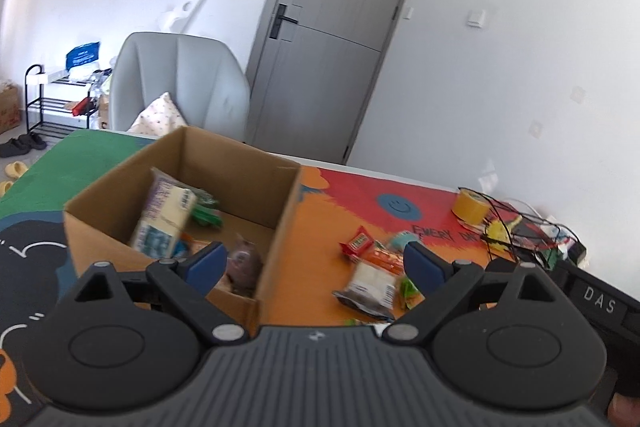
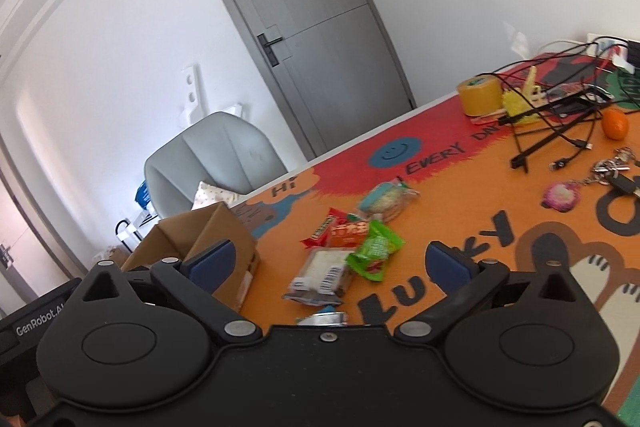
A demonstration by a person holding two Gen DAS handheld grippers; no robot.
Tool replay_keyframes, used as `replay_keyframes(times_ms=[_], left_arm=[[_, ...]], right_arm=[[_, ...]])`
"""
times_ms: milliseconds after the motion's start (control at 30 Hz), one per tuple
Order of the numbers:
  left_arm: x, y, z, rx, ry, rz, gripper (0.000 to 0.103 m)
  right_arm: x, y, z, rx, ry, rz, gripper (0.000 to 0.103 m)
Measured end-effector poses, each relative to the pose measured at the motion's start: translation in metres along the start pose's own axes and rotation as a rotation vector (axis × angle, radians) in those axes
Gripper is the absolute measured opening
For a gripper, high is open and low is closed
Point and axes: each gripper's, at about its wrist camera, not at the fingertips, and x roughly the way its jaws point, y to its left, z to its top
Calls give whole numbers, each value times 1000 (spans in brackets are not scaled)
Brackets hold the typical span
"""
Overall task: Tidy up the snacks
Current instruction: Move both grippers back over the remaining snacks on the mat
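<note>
An open cardboard box (image 1: 280,207) stands on the colourful table mat and holds a pale biscuit pack (image 1: 164,215), a green packet (image 1: 206,211) and a brown packet (image 1: 244,263). Loose snacks lie to its right: a white-and-brown sandwich pack (image 1: 370,287), a red candy packet (image 1: 358,243) and an orange packet (image 1: 386,259). My left gripper (image 1: 316,263) is open and empty above the box's right wall. My right gripper (image 2: 336,263) is open and empty over the sandwich pack (image 2: 320,275), green packet (image 2: 374,249), orange packet (image 2: 348,233) and a clear cookie bag (image 2: 386,199). The box (image 2: 216,239) shows at its left.
A yellow tape roll (image 2: 480,95), tangled black cables (image 2: 560,115), an orange fruit (image 2: 615,123), keys (image 2: 612,171) and a pink keychain (image 2: 562,197) lie at the table's right. A grey armchair (image 1: 180,83) and grey door (image 1: 332,35) stand behind the table.
</note>
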Motion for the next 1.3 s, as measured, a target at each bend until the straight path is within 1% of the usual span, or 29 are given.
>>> replay_keyframes(times_ms=[300,433,633,967,1100,1200,1300], left_arm=[[17,-29,-17,27,27,-31,94],[23,-40,-23,51,43,-35,95],[34,-50,-32,59,71,-29,94],[60,-51,-46,29,141,-6,94],[71,-50,-51,20,170,3,94],[77,-49,-55,16,183,9,93],[85,-49,-58,12,197,14,93]], right_arm=[[-3,-25,-2,18,10,-13,103],[-2,-37,-5,35,21,-19,103],[1,-49,-8,49,32,-26,103],[8,-60,-14,49,56,-50,103],[14,-63,-17,50,66,-90,103],[18,-66,-20,61,78,-83,102],[22,-65,-23,46,88,-86,102]])
